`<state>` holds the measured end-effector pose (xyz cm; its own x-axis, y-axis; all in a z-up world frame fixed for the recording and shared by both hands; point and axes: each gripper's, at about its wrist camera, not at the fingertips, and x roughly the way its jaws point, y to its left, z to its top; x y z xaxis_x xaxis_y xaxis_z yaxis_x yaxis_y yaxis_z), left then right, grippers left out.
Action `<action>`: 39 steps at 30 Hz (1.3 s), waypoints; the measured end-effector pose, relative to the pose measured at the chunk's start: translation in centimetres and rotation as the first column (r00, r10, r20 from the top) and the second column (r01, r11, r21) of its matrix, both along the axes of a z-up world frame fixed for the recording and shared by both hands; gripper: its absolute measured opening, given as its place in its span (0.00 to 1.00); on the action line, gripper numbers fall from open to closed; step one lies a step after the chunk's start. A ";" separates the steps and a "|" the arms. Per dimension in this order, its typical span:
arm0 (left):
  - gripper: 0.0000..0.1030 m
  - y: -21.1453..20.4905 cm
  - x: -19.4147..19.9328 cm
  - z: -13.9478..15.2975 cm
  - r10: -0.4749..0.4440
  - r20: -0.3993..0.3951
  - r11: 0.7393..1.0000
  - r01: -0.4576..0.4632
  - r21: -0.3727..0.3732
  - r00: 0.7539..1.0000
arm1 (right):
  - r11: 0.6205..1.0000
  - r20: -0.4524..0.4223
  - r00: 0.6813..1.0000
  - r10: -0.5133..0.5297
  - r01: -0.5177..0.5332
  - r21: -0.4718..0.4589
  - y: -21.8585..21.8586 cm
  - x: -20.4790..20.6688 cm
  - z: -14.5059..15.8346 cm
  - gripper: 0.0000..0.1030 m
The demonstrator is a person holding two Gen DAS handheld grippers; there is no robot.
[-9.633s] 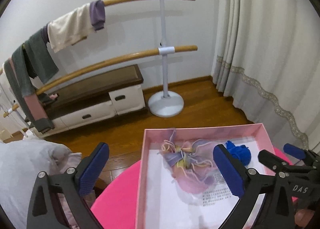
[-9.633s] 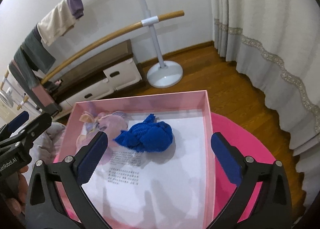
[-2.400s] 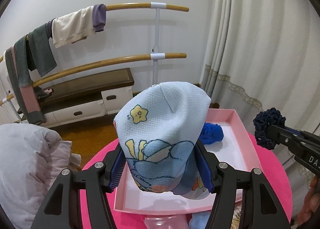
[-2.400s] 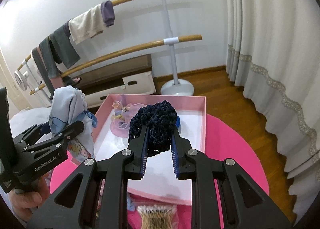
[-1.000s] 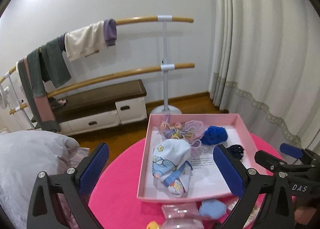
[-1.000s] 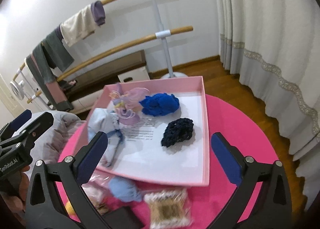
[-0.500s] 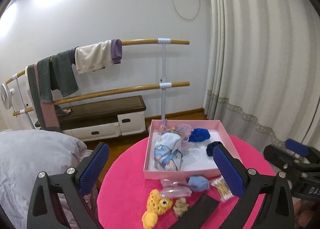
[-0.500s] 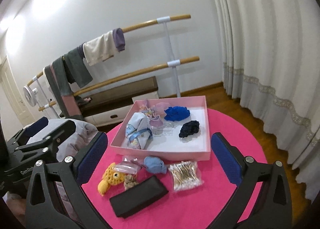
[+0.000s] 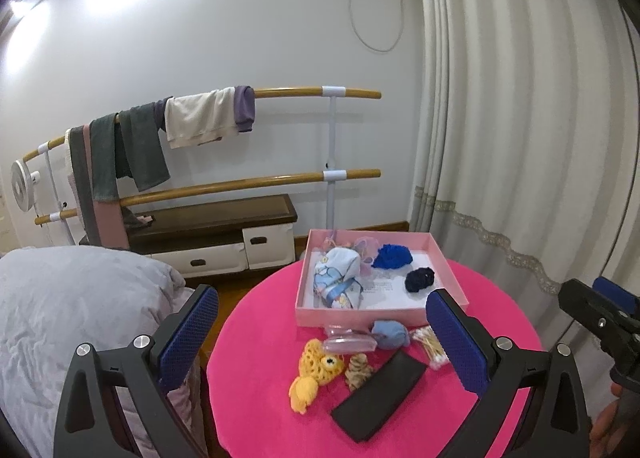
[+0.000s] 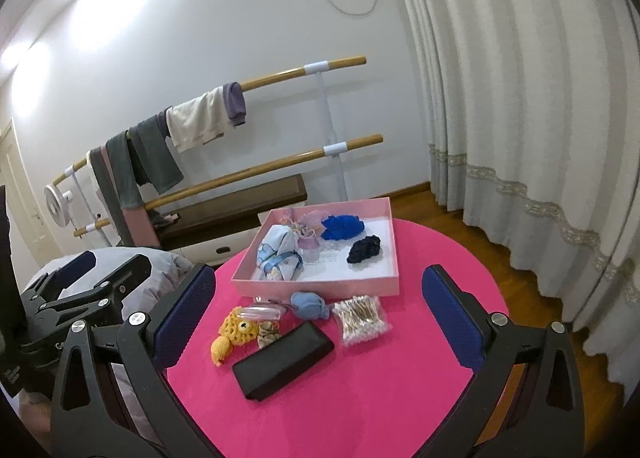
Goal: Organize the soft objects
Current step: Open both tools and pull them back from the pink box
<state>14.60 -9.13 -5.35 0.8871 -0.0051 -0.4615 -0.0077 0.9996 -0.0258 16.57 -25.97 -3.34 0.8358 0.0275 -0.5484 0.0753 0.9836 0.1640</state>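
You are looking at a box [image 10: 320, 282] sitting at the table's [image 10: 400, 378] twelve o'clock, four soft things lying inside. Just before it, cotton swabs [image 10: 362, 318] are lying at three o'clock of a case [image 10: 284, 358].

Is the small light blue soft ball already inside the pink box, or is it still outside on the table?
Outside. The light blue ball lies on the pink table just in front of the pink box, beside the cotton swabs.

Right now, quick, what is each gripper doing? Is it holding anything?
Left gripper: open, holding nothing.
Right gripper: open, holding nothing.
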 end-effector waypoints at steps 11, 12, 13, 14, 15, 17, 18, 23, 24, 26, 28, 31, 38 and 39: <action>1.00 -0.9 -1.5 1.4 0.010 -0.031 1.000 -0.010 0.004 0.999 | 1.000 0.003 1.000 0.000 0.000 -0.004 0.2 -2.9 -0.4 1.00; 1.00 -0.9 -1.4 1.6 0.010 -0.032 1.000 -0.010 0.003 0.999 | 1.000 0.004 1.000 -0.001 0.001 -0.003 0.2 -3.1 -0.4 1.00; 1.00 -0.9 -1.4 1.5 0.009 -0.031 1.000 -0.009 0.002 0.999 | 1.000 0.004 1.000 -0.002 0.002 -0.002 0.2 -3.2 -0.4 1.00; 1.00 -0.9 -1.7 1.6 0.010 -0.030 1.000 -0.010 0.000 0.999 | 1.000 0.005 1.000 -0.002 0.002 -0.002 0.2 -3.3 -0.4 1.00; 1.00 -0.8 -1.6 1.7 0.011 -0.030 1.000 -0.011 -0.001 0.999 | 1.000 0.005 1.000 -0.001 0.001 -0.002 0.2 -3.3 -0.4 1.00; 1.00 -0.8 -1.9 1.8 0.012 -0.028 1.000 -0.012 -0.002 1.000 | 1.000 0.003 1.000 0.001 -0.001 -0.003 0.2 -3.4 -0.4 1.00; 1.00 -0.7 -2.1 1.9 0.014 -0.027 1.000 -0.014 -0.003 1.000 | 1.000 0.003 1.000 0.002 -0.002 -0.005 0.3 -3.5 -0.4 1.00; 1.00 -0.6 -2.3 1.8 0.017 -0.028 1.000 -0.017 -0.004 0.999 | 1.000 0.004 1.000 0.005 -0.005 -0.006 0.4 -3.7 -0.4 1.00; 1.00 -0.5 -2.2 1.7 0.017 -0.029 1.000 -0.017 -0.005 0.999 | 1.000 0.004 1.000 0.005 -0.005 -0.007 0.5 -3.7 -0.3 1.00; 1.00 -0.4 -2.3 1.9 0.021 -0.028 1.000 -0.021 -0.008 0.999 | 1.000 0.003 1.000 0.005 -0.005 -0.008 0.6 -3.8 -0.4 1.00; 1.00 -0.3 -2.4 1.9 0.022 -0.025 1.000 -0.022 -0.011 0.999 | 1.000 0.005 1.000 0.008 -0.008 -0.006 0.6 -3.9 -0.4 1.00; 1.00 -0.3 -2.4 2.0 0.025 -0.023 1.000 -0.025 -0.013 0.999 | 1.000 0.005 1.000 0.010 -0.010 -0.006 0.7 -3.9 -0.3 1.00; 1.00 -0.3 -2.2 1.8 0.021 -0.024 1.000 -0.022 -0.011 0.999 | 1.000 0.003 1.000 0.010 -0.010 -0.009 1.0 -3.8 -0.2 1.00; 1.00 -0.4 -2.3 1.8 0.024 -0.023 1.000 -0.024 -0.011 0.999 | 1.000 0.004 1.000 0.011 -0.011 -0.008 1.0 -3.8 -0.2 1.00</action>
